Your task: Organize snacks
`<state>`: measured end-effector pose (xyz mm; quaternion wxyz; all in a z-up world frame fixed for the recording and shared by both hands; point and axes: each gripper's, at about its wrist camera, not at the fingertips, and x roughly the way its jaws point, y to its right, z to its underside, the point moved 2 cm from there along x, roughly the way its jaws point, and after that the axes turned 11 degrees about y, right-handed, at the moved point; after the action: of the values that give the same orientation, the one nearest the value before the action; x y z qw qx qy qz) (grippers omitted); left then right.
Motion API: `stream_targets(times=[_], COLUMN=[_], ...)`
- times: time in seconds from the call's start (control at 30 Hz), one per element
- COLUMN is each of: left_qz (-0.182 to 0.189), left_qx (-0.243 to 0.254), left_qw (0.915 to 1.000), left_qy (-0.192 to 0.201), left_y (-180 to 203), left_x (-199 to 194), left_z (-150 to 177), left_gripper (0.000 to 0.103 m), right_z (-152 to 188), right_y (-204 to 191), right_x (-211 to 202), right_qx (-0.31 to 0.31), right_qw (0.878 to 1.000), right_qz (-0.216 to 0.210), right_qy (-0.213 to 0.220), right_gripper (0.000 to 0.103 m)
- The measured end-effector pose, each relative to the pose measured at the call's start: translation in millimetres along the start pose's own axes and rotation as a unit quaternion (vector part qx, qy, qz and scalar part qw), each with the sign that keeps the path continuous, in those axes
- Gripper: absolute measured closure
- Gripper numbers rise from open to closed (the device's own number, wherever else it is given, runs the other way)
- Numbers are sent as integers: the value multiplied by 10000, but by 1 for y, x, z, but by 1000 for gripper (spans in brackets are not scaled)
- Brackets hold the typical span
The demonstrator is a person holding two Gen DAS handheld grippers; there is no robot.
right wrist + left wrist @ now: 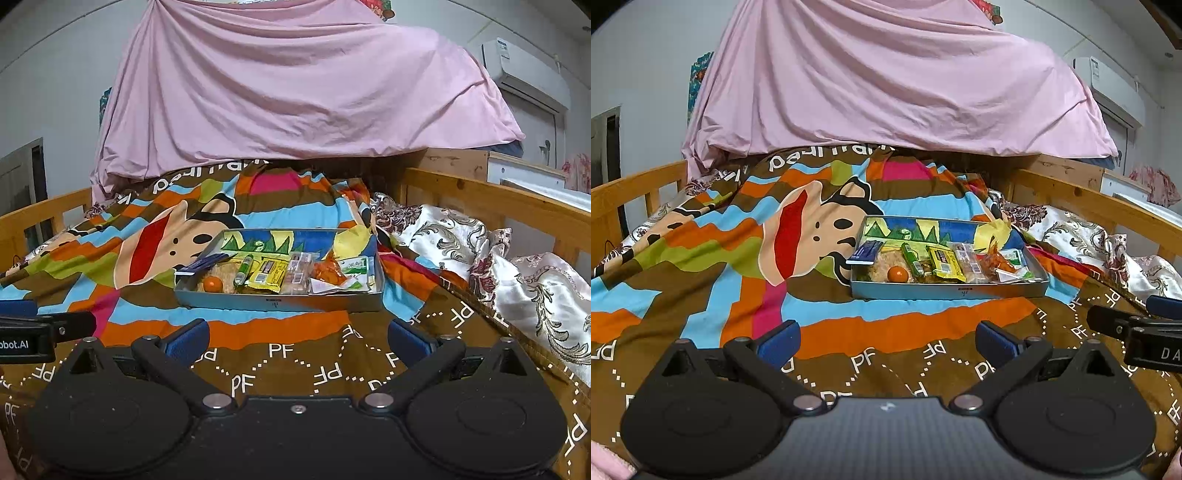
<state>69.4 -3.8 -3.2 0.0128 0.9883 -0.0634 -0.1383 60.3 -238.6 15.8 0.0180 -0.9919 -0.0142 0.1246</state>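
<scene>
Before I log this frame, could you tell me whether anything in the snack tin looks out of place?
Mostly tidy. The one oddity is the blue packet at the left end of the tin: it leans over the rim and pokes outside, while the other snacks lie within. Nothing looks spilled on the blanket.

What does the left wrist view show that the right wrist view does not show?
Only the left wrist view shows the right gripper from outside, at its right edge. Only the right wrist view shows the left gripper from outside, at its left edge, and more of the white flowered cloth. Both show the tin tray of snacks on the striped blanket, the small orange inside it, the pink sheet behind, and open, empty fingers.
</scene>
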Motion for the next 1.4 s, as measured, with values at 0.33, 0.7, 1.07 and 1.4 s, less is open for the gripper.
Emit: stream_targets(times=[0.33,0.7,1.07,1.4], left_qz=[69,35,16,15], left_qx=[-7,-76,67,86], left_qw=[10000,9999,9999,9999], left_qy=[7,-121,-116,-127], left_y=[1,-1,2,1], left_x=[0,2,2,2], left_z=[0,2,3,3], left_gripper=[0,0,0,0], right_z=[1,0,0,0], right_y=[-2,-8,-7,-7], right_x=[1,-1,-1,-1], right_qx=[-43,-198,-192,-192], right_qw=[10000,9996,9997,9997], right_qz=[-42,-182,-178,-174], right_qy=[-47,10,4,-2], right_gripper=[1,1,1,1])
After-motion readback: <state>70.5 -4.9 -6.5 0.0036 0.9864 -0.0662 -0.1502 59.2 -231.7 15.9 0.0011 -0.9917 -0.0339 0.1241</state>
